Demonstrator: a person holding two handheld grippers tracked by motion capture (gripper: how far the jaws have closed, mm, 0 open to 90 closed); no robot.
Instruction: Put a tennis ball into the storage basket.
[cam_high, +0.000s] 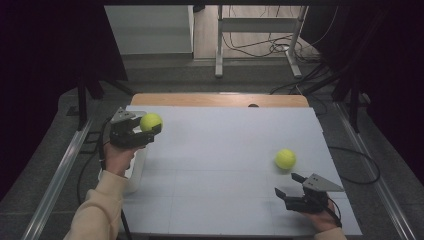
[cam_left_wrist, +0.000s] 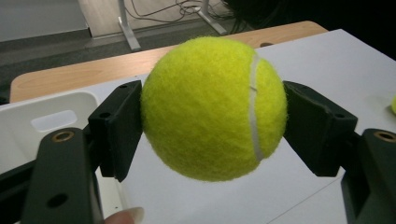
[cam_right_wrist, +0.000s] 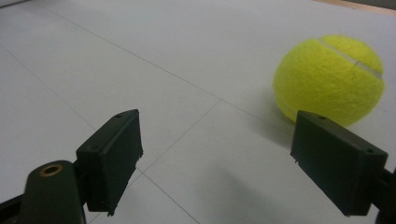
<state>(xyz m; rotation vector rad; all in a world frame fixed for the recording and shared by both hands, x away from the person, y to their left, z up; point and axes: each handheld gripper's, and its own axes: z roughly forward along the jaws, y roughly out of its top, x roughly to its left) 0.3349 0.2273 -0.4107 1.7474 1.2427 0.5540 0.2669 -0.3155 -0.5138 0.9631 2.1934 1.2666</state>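
A yellow-green tennis ball (cam_high: 150, 121) is held off the table at the left, with my left gripper (cam_high: 146, 131) shut on it. In the left gripper view the ball (cam_left_wrist: 214, 108) sits squeezed between both black pads (cam_left_wrist: 117, 126). A second tennis ball (cam_high: 285, 159) rests on the white table sheet (cam_high: 215, 150) toward the right. My right gripper (cam_high: 289, 185) stands open near the table's front right, just short of that ball. In the right gripper view this ball (cam_right_wrist: 328, 80) lies beyond the right pad (cam_right_wrist: 337, 161), with nothing between the jaws.
A white bin (cam_left_wrist: 42, 126) sits at the table's left edge, under and behind the left gripper (cam_left_wrist: 214, 135). The wooden table edge (cam_high: 220, 99) runs along the back. Beyond it are a metal frame's legs (cam_high: 218, 45) and loose cables on the floor.
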